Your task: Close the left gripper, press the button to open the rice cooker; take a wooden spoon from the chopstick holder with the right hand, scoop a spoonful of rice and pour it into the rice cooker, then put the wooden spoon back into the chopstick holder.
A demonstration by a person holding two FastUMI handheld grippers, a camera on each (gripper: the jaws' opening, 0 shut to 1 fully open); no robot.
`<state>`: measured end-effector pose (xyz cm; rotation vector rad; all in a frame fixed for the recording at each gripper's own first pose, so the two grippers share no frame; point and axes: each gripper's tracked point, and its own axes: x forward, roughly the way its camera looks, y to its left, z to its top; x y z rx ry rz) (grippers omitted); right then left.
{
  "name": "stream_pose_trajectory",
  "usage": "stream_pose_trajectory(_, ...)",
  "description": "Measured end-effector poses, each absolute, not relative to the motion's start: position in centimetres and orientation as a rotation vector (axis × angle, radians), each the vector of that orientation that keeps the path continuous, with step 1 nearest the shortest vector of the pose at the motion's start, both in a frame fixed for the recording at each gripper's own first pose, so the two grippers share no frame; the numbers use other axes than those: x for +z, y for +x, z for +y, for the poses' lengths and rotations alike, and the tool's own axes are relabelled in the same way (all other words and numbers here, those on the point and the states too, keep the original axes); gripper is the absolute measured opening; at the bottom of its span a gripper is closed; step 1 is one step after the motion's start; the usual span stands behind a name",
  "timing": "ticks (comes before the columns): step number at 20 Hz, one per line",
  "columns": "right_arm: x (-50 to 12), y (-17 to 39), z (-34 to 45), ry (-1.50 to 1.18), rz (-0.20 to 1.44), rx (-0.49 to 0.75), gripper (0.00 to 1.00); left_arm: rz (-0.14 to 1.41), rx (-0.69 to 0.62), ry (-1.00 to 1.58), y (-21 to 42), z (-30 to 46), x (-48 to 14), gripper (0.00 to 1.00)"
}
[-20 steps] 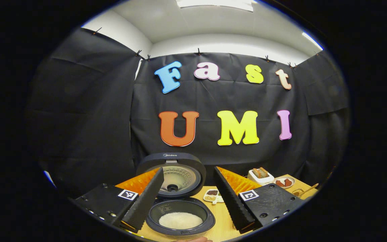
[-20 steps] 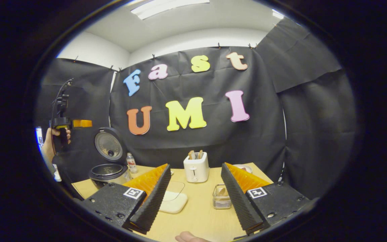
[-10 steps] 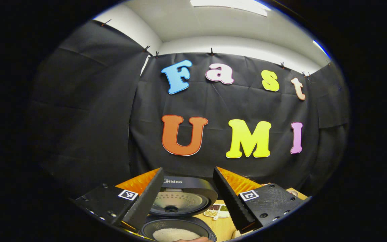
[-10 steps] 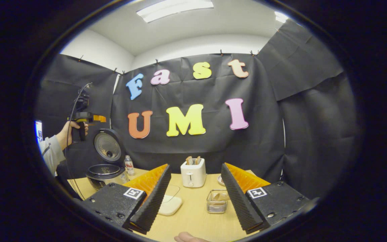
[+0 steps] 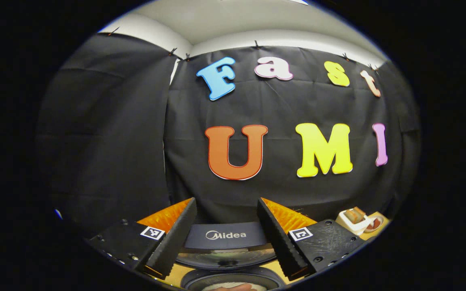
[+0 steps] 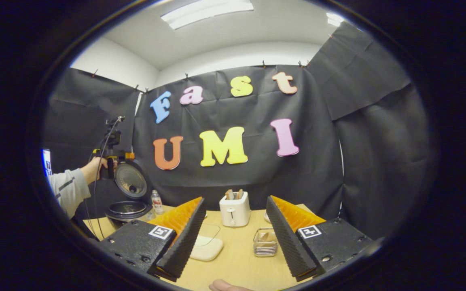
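- Left gripper view: the left gripper [image 5: 225, 236] has its jaws spread wide with nothing between them; the cooker [image 5: 227, 258] sits right below, its lid [image 5: 225, 235] raised and showing between the fingers; the pot's rim [image 5: 200, 281] lies at the bottom edge with pale rice [image 5: 257, 285] inside; a white toaster [image 5: 353, 220] and a plate [image 5: 374, 223] stand far right on the table [image 5: 380, 217].
- Right gripper view: the right gripper [image 6: 236, 238] hangs above the table [image 6: 237, 266], jaws wide apart and empty; a clear holder [image 6: 265, 242] stands between the fingers, a wooden piece inside it, too small to name; a white board [image 6: 206, 247] lies left of it; the toaster [image 6: 235, 209] stands behind; the open cooker [image 6: 130, 200] is far left, a small bottle [image 6: 157, 202] just beside it; a hand [image 6: 94, 169] holds the left gripper [image 6: 115, 163] by the lid [image 6: 130, 185]; a fingertip [image 6: 223, 286] shows at the bottom edge.
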<state>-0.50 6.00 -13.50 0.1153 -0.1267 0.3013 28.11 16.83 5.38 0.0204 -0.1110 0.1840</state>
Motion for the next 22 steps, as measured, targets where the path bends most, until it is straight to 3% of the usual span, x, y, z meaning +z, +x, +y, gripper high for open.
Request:
stream_pose_trajectory(3,-13.2,-1.0,6.7,0.122,-0.156,0.304,0.93,-0.066,0.187,-0.006,26.8,16.8,4.8,0.97)
stream_pose_trajectory(5,-12.9,-1.6,6.8,0.124,-0.163,0.317,1.0,-0.041,0.203,-0.013,25.7,16.6,4.3,0.99)
stream_pose_trajectory(8,-12.9,-2.0,6.7,0.122,-0.148,0.339,0.94,-0.011,0.213,-0.016,23.7,15.9,3.3,0.99)
stream_pose_trajectory(9,-12.7,-2.0,6.5,0.129,-0.146,0.341,0.97,-0.004,0.217,-0.014,23.0,15.7,3.0,0.99)
stream_pose_trajectory(11,-12.9,-2.6,6.2,0.14,-0.138,0.348,0.94,-0.002,0.21,0.0,21.8,14.9,2.0,0.99)
stream_pose_trajectory(13,-12.3,-2.9,5.1,0.159,-0.157,0.327,0.97,0.036,0.194,-0.012,20.6,13.9,-0.1,0.98)
stream_pose_trajectory(18,-10.6,-4.4,2.5,0.157,-0.211,0.268,0.93,0.074,0.185,-0.025,17.3,12.3,-5.0,0.98)
stream_pose_trajectory(19,-10.6,-4.7,2.5,0.156,-0.211,0.269,0.97,0.088,0.18,-0.035,16.8,11.9,-5.8,0.98)
stream_pose_trajectory(20,-10.6,-4.9,2.5,0.152,-0.209,0.271,0.93,0.103,0.183,-0.036,16.5,11.6,-6.7,0.98)
stream_pose_trajectory(22,-10.4,-5.1,2.5,0.147,-0.209,0.271,1.0,0.134,0.183,-0.048,16.0,11.4,-8.1,0.99)
